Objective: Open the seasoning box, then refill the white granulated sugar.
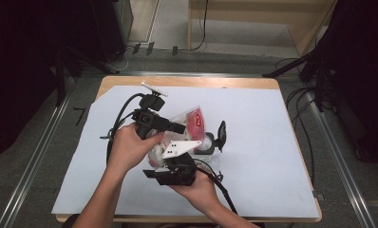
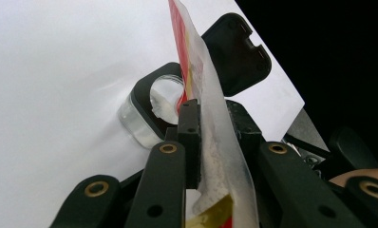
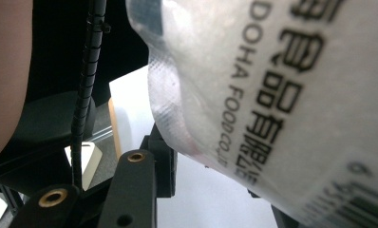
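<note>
Over the white-covered table (image 1: 272, 142), both grippers hold a clear plastic food pouch (image 1: 189, 121) tilted above a small clear container (image 1: 207, 142) whose black lid (image 1: 221, 133) is flipped open, seemingly to pour into it. The left gripper (image 2: 211, 118) pinches the pouch's sealed edge, with the container's mouth right behind; the right gripper (image 3: 211, 166) clamps the printed side, lettering readable up close.

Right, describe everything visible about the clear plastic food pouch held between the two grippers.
The clear plastic food pouch with red print is soft, crinkled film holding white powder, with black lettering and a barcode on one face. It is lifted off the white table cover, tilted over the small clear container with an open black flip lid. The left hand-held gripper pinches one sealed edge; the right hand-held gripper clamps another part of it.
</note>
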Action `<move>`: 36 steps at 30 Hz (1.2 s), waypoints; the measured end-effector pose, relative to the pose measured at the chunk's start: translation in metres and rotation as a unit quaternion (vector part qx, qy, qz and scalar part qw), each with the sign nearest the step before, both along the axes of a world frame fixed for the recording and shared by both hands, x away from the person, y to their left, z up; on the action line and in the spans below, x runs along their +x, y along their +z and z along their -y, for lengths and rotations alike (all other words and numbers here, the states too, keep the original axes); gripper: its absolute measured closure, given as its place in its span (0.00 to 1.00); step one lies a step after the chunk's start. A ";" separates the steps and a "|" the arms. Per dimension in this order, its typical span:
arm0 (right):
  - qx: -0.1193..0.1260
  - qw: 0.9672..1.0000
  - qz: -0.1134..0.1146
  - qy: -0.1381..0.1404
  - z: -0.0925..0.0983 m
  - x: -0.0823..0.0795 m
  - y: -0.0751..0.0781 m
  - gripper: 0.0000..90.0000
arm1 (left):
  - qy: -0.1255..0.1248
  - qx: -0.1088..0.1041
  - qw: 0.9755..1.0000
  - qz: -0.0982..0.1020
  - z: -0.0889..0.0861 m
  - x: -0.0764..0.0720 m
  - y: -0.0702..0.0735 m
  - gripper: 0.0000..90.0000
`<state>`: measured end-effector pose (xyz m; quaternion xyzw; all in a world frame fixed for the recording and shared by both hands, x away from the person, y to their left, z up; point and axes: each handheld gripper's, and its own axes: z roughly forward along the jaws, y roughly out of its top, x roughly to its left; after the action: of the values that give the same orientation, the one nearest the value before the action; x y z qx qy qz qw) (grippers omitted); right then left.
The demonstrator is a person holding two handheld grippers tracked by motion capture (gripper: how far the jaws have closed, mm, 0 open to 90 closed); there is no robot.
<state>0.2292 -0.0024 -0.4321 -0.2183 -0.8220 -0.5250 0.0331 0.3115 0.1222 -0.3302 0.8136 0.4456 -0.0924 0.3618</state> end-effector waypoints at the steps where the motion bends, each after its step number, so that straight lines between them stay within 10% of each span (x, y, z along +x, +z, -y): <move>1: 0.000 1.000 0.001 0.000 0.000 0.000 0.000 0.70 | -0.003 0.002 1.000 0.003 0.000 0.000 0.000 0.88; 36: 0.005 1.000 0.007 0.005 -0.002 -0.001 0.002 0.71 | 0.010 -0.012 1.000 0.020 0.003 -0.003 0.004 0.87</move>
<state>0.2284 -0.0005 -0.4299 -0.2108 -0.8206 -0.5304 0.0313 0.3087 0.1193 -0.3264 0.8063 0.4452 -0.0785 0.3815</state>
